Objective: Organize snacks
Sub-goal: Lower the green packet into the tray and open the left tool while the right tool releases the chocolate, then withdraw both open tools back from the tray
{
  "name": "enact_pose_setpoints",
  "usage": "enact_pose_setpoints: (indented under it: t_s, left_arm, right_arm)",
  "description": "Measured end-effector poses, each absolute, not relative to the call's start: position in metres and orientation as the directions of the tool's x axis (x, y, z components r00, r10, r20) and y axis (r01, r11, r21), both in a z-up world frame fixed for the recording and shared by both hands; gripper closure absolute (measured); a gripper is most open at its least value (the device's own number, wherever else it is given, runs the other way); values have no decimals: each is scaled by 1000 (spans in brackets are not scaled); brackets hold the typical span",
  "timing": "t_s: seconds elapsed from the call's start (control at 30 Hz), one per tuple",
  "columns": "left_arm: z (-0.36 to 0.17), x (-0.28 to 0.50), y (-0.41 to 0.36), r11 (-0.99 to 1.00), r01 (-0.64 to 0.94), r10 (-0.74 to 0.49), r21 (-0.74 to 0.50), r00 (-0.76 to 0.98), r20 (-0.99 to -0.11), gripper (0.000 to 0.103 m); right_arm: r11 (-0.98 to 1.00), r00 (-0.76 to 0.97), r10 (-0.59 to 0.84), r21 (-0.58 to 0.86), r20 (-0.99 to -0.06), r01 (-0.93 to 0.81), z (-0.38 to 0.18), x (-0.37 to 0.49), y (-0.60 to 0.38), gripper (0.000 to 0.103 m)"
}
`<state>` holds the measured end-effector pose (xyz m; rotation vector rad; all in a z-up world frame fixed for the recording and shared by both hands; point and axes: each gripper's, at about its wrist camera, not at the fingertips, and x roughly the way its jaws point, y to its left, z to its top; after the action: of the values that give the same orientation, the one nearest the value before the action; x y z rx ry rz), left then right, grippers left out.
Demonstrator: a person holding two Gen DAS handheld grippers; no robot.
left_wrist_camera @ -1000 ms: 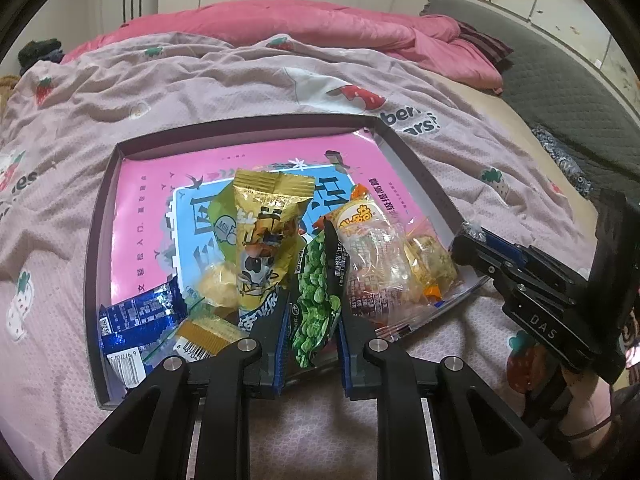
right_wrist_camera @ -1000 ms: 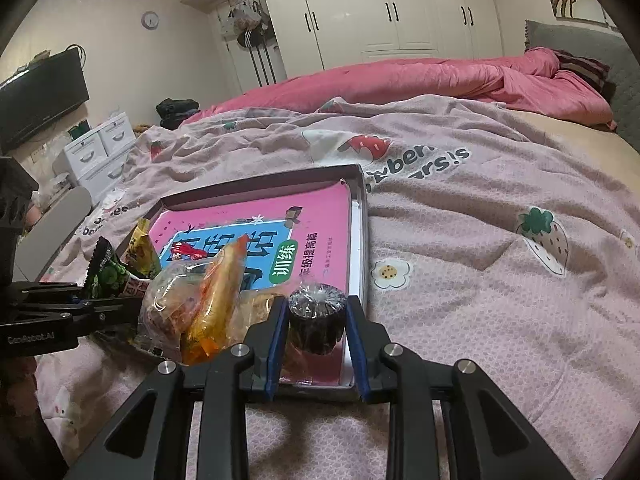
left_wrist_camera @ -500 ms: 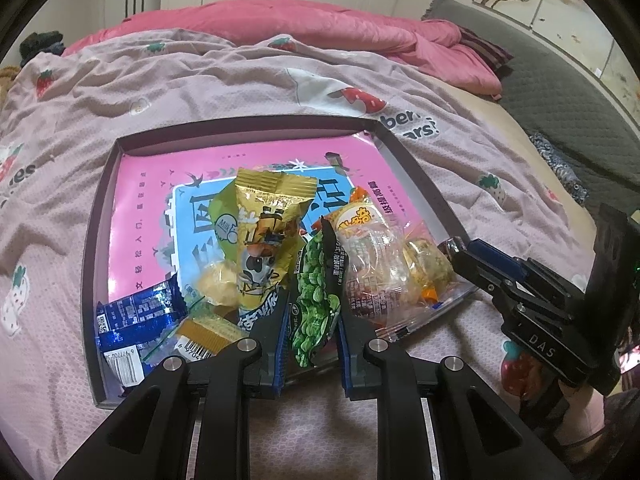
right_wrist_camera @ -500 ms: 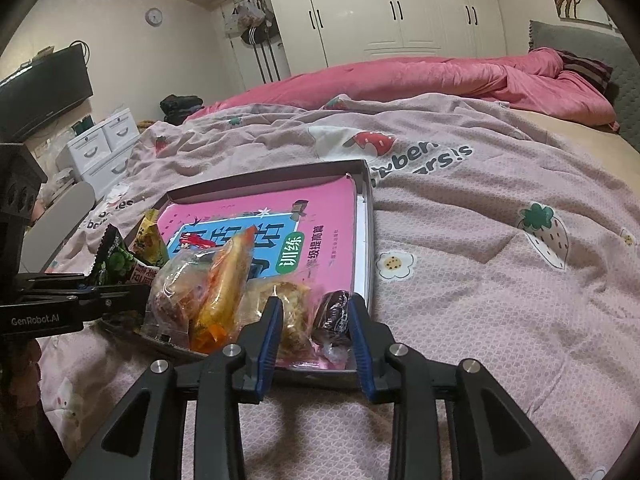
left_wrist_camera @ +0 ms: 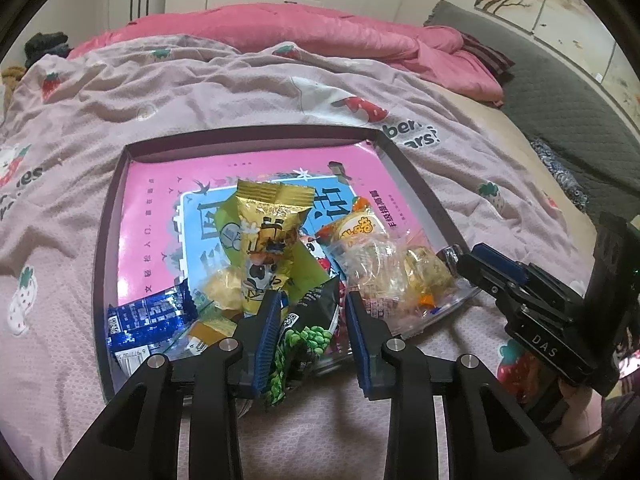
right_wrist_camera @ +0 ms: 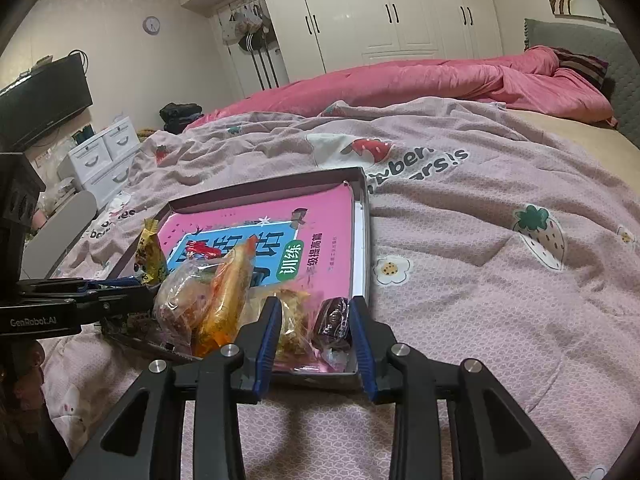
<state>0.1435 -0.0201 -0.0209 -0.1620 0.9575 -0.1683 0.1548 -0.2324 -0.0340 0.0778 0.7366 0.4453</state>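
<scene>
Snacks (light, crinkly, slippery): green pea packet (left_wrist_camera: 305,344) between released left tongs (left_wrist_camera: 312,304); dark wrapped candy (right_wrist_camera: 334,322) between released right tongs (right_wrist_camera: 316,312); grip by sealed edges.

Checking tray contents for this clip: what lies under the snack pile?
A pink book lines the tray, its cover showing around the snacks. Anything between book and packets is covered.
</scene>
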Motion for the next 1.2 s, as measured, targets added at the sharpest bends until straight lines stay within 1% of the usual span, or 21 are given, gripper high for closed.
enact_pose_setpoints:
  t_s: [0.27, 0.33, 0.43, 0.5, 0.57, 0.67, 0.8, 0.83, 0.97, 1.1, 1.2]
  left_arm:
    - [-13, 140, -18, 979, 70, -197, -192, 582, -789, 61]
    - [-11, 139, -17, 982, 67, -183, -178, 588, -788, 54]
    - [-8, 138, -16, 982, 66, -181, -177, 595, -783, 54]
    - [-7, 138, -15, 983, 64, -175, -171, 599, -782, 54]
    - [-6, 137, -15, 984, 60, -168, -166, 601, -781, 53]
    - [-2, 135, -15, 986, 56, -158, -157, 608, -778, 47]
    - [3, 132, -15, 988, 52, -144, -143, 618, -773, 44]
    - [4, 131, -15, 989, 50, -141, -140, 621, -771, 41]
    - [11, 126, -15, 990, 45, -129, -130, 634, -763, 38]
    - [18, 120, -13, 992, 37, -116, -121, 646, -754, 33]
    - [21, 114, -12, 993, 30, -108, -117, 653, -750, 32]
  right_arm:
    - [903, 661, 422, 224, -621, -366, -32, 153, -234, 68]
    - [903, 661, 422, 224, -621, -367, -31, 153, -234, 68]
    - [903, 663, 421, 222, -619, -367, -29, 152, -235, 68]
    - [905, 666, 419, 219, -618, -366, -28, 151, -235, 66]
    - [905, 669, 418, 218, -614, -365, -27, 150, -235, 61]
    - [905, 673, 419, 220, -610, -364, -25, 148, -236, 61]
    - [908, 681, 412, 210, -606, -363, -22, 146, -236, 60]
    - [907, 682, 414, 208, -603, -366, -20, 145, -236, 60]
    - [908, 698, 409, 186, -588, -375, -13, 138, -234, 54]
    - [907, 710, 412, 180, -572, -381, -5, 129, -232, 53]
    - [908, 721, 410, 176, -558, -379, 1, 122, -231, 46]
